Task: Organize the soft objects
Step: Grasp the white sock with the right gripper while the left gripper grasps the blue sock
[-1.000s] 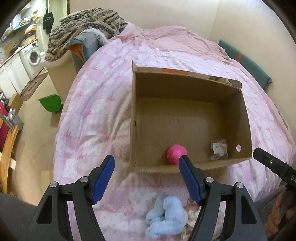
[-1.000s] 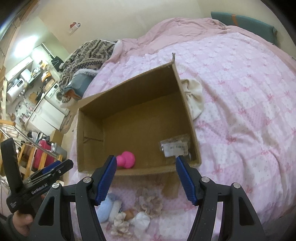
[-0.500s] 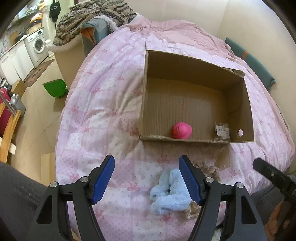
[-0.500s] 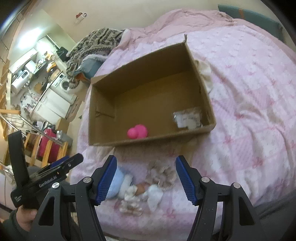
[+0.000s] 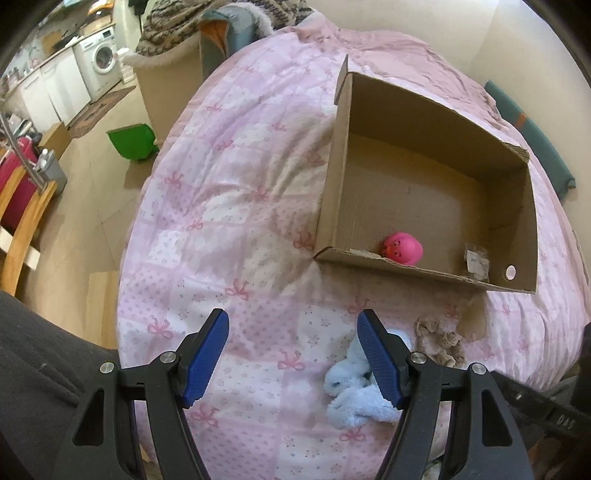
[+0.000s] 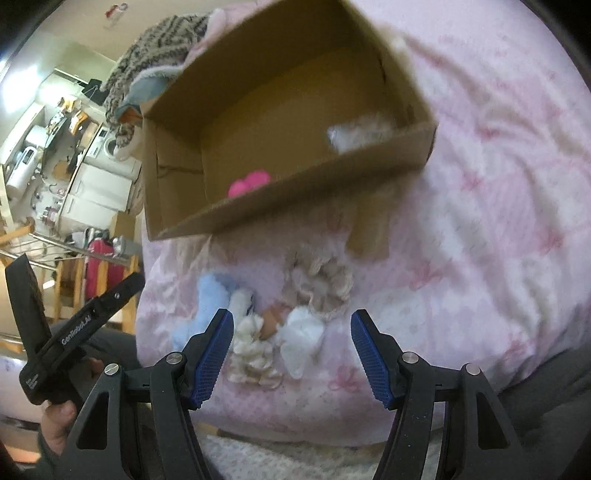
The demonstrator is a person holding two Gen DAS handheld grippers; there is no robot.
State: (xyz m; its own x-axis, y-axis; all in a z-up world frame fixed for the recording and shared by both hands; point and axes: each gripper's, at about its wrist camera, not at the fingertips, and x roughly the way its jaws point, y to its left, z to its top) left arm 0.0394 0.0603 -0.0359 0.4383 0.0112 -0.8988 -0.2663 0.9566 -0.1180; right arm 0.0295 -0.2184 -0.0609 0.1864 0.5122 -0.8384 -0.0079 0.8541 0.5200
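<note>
An open cardboard box [image 5: 343, 177] [image 6: 173, 184] lies on the pink quilt. A pink soft toy [image 5: 402, 249] [image 6: 249, 182] lies inside at the near wall, with a small clear packet [image 5: 476, 260] beside it. In front of the box lie a light blue plush [image 5: 354, 395] [image 6: 207, 299], a beige frilly piece [image 5: 439, 339] [image 6: 319, 284] and small white soft items [image 6: 301, 334]. My left gripper [image 5: 293, 354] is open and empty above the quilt, left of the blue plush. My right gripper [image 6: 291, 354] is open and empty just above the pile.
The pink quilted bed [image 5: 229, 206] ends at its left edge over a wooden floor with a green bin [image 5: 131, 140]. A patterned blanket [image 5: 173, 22] lies on a chair at the far left. A teal cushion [image 5: 532, 136] sits by the wall.
Both grippers have drawn back toward the near bed edge and lowered. The box now sits farther off and the soft pile is between the right gripper's fingers. Both stay open.
</note>
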